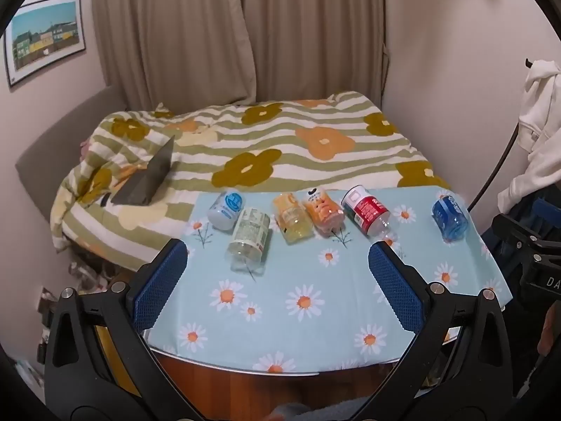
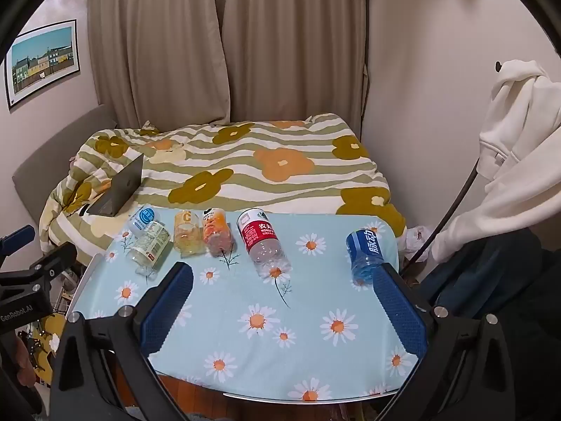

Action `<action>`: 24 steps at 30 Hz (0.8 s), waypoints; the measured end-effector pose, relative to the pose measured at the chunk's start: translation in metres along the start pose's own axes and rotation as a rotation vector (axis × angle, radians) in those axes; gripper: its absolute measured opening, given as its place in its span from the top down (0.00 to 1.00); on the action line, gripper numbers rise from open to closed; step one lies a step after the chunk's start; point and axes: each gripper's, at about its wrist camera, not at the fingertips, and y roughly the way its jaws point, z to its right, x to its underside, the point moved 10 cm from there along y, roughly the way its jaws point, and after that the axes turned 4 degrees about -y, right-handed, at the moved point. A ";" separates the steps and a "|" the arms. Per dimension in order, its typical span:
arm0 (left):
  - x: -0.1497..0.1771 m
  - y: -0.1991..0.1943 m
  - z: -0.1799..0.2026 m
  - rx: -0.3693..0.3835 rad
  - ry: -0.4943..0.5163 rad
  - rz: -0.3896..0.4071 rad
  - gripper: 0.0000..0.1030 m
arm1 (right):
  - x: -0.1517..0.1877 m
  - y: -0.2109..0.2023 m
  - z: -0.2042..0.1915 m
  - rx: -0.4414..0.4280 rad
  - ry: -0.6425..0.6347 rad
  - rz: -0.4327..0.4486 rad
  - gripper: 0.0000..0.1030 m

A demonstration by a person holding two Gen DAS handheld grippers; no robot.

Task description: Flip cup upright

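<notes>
I have both grippers held back over the near edge of the table [image 1: 315, 351], and neither touches anything. The left gripper [image 1: 277, 256] has its blue-padded fingers [image 1: 161, 280] spread wide, with nothing between them. The right gripper [image 2: 284, 277] is spread just as wide and also empty.

Six bottle-like cups lie on their sides in a row along the far part of the daisy-print cloth [image 2: 280, 333]. From left to right in the left wrist view: a pale blue-labelled one [image 1: 224, 208], a clear one with a green label [image 1: 249, 236] touching it, a yellow one [image 1: 291, 219], an orange one [image 1: 320, 214] against the yellow, a red-labelled clear one [image 1: 364, 212], and a blue one [image 1: 450, 215] well apart at the right end. Their open or necked ends seem to face toward me, though the fisheye makes that hard to confirm.

In the right wrist view the blue one [image 2: 366, 251] lies just beside my right finger's tip [image 2: 396, 294], while the red-labelled one [image 2: 263, 242] sits beyond the gap between the fingers.

Behind the table is a bed with a flowered quilt [image 2: 245, 165], and a half-open laptop [image 2: 119, 189] rests on it.
</notes>
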 end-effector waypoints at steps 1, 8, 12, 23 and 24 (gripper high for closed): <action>0.000 0.000 0.000 0.001 -0.001 0.000 0.00 | 0.000 0.000 0.000 0.000 0.002 -0.004 0.00; 0.001 0.000 -0.001 -0.004 0.001 -0.012 0.00 | 0.001 -0.001 -0.001 0.001 0.004 -0.009 0.00; 0.000 0.000 -0.002 -0.007 0.003 -0.012 0.00 | 0.002 -0.001 -0.001 -0.002 0.005 -0.013 0.00; 0.001 -0.001 -0.004 -0.011 0.005 -0.011 0.00 | 0.000 0.002 -0.001 -0.006 0.012 -0.013 0.00; 0.001 0.000 -0.006 -0.011 0.005 -0.013 0.00 | 0.000 0.003 -0.001 -0.006 0.012 -0.014 0.00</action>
